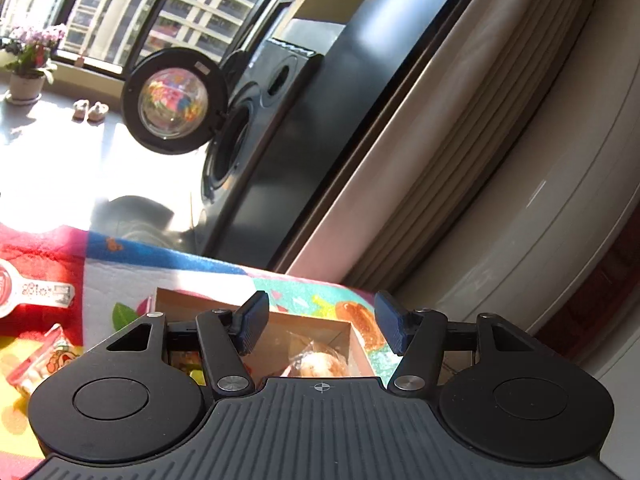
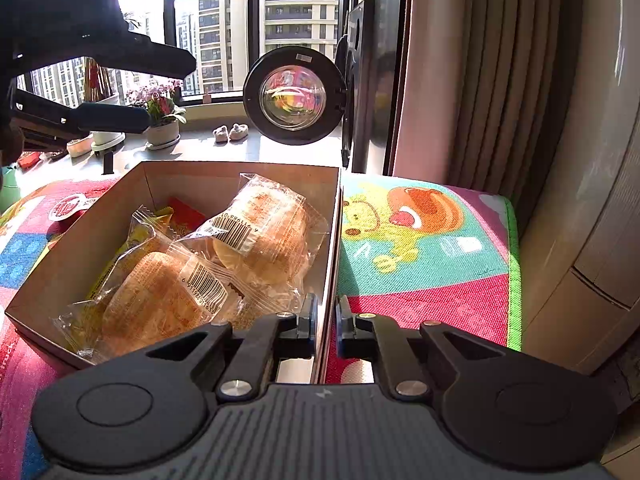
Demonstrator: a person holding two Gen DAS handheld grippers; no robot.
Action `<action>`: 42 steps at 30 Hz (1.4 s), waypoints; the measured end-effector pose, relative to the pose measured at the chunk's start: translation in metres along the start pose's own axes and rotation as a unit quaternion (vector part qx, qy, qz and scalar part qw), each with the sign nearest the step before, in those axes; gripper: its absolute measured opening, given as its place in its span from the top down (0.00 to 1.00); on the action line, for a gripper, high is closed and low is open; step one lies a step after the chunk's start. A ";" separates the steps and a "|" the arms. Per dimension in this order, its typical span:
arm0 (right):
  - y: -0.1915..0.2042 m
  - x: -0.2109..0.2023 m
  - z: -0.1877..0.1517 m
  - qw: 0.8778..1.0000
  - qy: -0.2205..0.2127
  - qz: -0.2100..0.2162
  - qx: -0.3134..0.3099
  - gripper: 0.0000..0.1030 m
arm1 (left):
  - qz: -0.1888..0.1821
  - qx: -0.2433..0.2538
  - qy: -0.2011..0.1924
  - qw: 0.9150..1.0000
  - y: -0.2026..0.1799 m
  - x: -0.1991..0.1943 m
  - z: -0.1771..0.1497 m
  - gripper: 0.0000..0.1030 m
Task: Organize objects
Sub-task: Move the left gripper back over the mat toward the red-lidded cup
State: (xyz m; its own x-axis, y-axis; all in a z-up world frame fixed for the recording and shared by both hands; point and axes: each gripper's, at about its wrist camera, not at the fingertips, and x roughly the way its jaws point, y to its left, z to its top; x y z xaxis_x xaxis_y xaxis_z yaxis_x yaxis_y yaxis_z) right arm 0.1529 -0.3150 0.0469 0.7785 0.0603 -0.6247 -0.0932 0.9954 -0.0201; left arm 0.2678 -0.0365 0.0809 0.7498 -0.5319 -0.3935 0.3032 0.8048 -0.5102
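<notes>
Sunlit windows with tower blocks beyond fill the background, and a dark washing machine point(image 2: 360, 80) stands with its round door point(image 2: 294, 95) swung open beside a beige curtain point(image 2: 500, 80). Your cardboard box point(image 2: 80, 248) sits on a bright cartoon-printed mat point(image 2: 420, 240). Inside it lie two wrapped buns point(image 2: 264, 232), barcodes up, with yellow and red packets beneath them. Your right hand-held gripper point(image 2: 326, 322) is pinched on the box's right wall, one finger inside and one outside, the jaws nearly together. Your left hand-held gripper point(image 1: 320, 324) hangs above the box with its jaws spread wide and nothing between them; in the right wrist view it shows at upper left. Outside the box, on the mat to the left, lie a red-and-white sachet point(image 1: 24, 288) and a clear snack packet point(image 1: 40, 360). Potted flowers point(image 2: 162, 112) and small slippers point(image 2: 231, 133) sit by the window.
</notes>
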 end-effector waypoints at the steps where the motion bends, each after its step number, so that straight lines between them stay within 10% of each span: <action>1: 0.000 0.000 0.000 1.000 0.000 0.000 -0.002 0.92 | 0.009 0.006 -0.012 1.000 0.006 -0.009 0.005 0.39; 13: 0.006 0.002 0.001 1.000 0.008 -0.011 -0.023 0.92 | 0.238 0.127 0.034 0.962 0.133 -0.037 0.033 0.39; 22: 0.010 0.001 0.001 0.999 0.016 -0.019 -0.037 0.90 | 0.210 0.165 0.046 0.963 0.141 -0.008 0.027 0.39; 30: 0.009 0.002 -0.001 0.999 0.023 -0.014 -0.034 0.90 | 0.230 0.054 0.088 0.968 0.194 0.021 0.026 0.44; 34: 0.010 0.005 -0.001 0.999 0.023 -0.014 -0.033 0.89 | 0.185 0.084 0.108 0.973 0.190 0.002 0.015 0.45; 42: 0.009 0.005 -0.002 0.999 0.024 -0.013 -0.026 0.88 | 0.169 0.196 0.157 0.953 0.144 -0.007 -0.018 0.49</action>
State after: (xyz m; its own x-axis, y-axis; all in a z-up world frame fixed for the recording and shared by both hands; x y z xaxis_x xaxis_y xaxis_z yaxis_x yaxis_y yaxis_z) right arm 0.1550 -0.3060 0.0418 0.7500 0.0304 -0.6608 -0.1065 0.9915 -0.0752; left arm 0.2954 0.0787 -0.0032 0.6489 -0.2277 -0.7260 0.3179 0.9480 -0.0131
